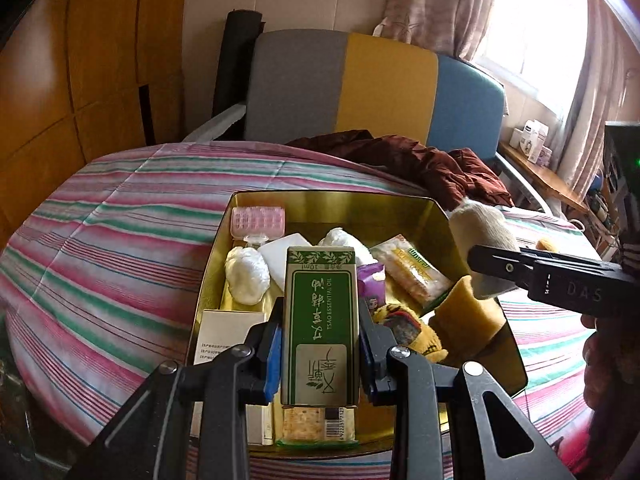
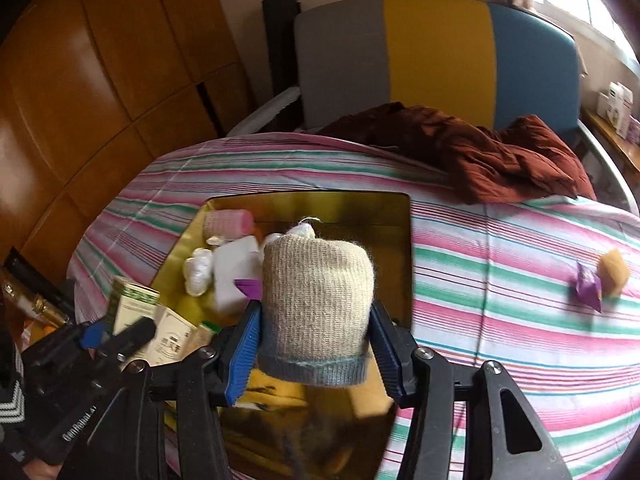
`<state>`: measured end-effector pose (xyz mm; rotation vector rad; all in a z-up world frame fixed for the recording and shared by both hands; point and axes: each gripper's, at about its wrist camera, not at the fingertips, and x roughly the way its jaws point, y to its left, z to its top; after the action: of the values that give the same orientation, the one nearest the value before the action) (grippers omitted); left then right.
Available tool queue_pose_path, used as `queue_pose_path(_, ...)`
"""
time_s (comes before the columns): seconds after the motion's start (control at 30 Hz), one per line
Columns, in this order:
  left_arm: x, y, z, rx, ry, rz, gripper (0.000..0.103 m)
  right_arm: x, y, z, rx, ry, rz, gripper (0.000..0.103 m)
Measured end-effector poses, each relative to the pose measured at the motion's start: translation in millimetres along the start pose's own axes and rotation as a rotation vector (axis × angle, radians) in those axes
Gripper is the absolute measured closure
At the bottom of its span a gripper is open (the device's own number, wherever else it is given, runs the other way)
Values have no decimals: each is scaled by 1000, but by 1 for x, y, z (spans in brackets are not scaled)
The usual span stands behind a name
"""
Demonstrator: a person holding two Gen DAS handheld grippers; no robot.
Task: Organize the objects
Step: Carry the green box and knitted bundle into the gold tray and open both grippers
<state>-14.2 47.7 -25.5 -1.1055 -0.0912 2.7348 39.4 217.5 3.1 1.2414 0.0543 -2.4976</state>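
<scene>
Our left gripper (image 1: 318,344) clamps a tall green-and-white cardboard oil box (image 1: 318,328) over the gold metal tin (image 1: 440,216), while our right gripper (image 2: 316,344) squeezes a beige knitted sock roll with a grey cuff (image 2: 318,312) above it. Both tilt downward. We work on a pink-and-green striped bedsheet (image 1: 120,216), near a grey-yellow-blue headboard (image 1: 372,84) and wooden wardrobe (image 1: 80,60).

Striped bedsheet (image 1: 120,216) is covering the bed ahead of the hand-held gripper. Maroon jacket (image 2: 500,152) is lying crumpled farther ahead, to the right. Grey-yellow-blue headboard (image 1: 380,88) is standing beyond it; wooden wardrobe (image 1: 80,60) is standing far left; curtain (image 1: 436,4) is hanging upper right.
</scene>
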Motion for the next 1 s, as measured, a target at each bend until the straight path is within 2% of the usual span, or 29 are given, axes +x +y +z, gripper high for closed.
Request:
queue_pose_path(0.47, 14, 9, 0, -33, 32, -4, 72, 17, 5, 24, -2, 28, 27, 50)
queue_pose_path(0.8, 30, 7, 13, -29, 42, -26, 72, 42, 2, 48, 62, 51, 55, 48)
queue_pose_path(0.83, 33, 6, 14, -26, 42, -31, 70, 46, 2, 50, 66, 52, 62, 47)
queue_pose_path(0.93, 39, 5, 16, -36, 49, -37, 50, 50, 0, 52, 85, 52, 54, 39)
queue_pose_path(1.0, 42, 4, 14, -34, 52, -32, 48, 50, 0, 50, 79, 52, 53, 39)
